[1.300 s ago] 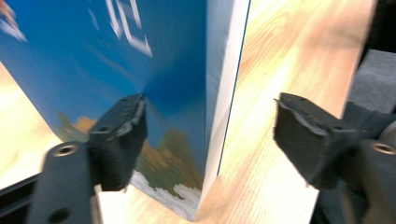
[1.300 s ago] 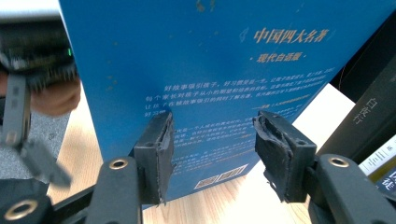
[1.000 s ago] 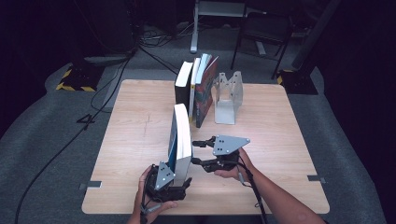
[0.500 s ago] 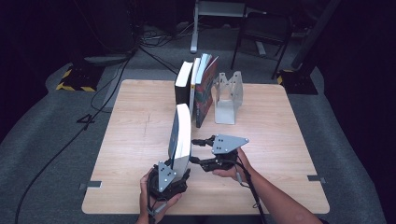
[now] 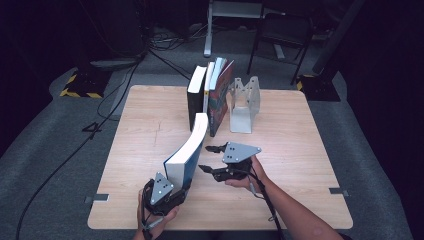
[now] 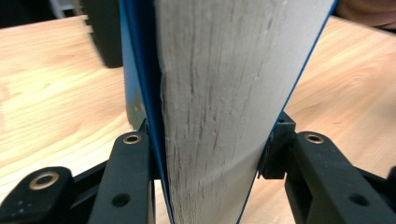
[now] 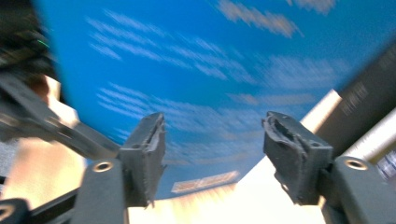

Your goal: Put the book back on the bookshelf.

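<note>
Left claw [image 5: 176, 189]: just been closing, now pinching blue book [image 5: 187, 152] across lower edge; book stands on desk [image 5: 145, 130], leaning toward right claw.
Right claw [image 5: 209, 159]: just been opening, spread, empty, just beside book's cover.
Beyond claws: row of books [image 5: 210, 95], metal bookend [image 5: 244, 102].
Step, judged: handover done, left carries.
Next: slide into row, keep upright.
</note>
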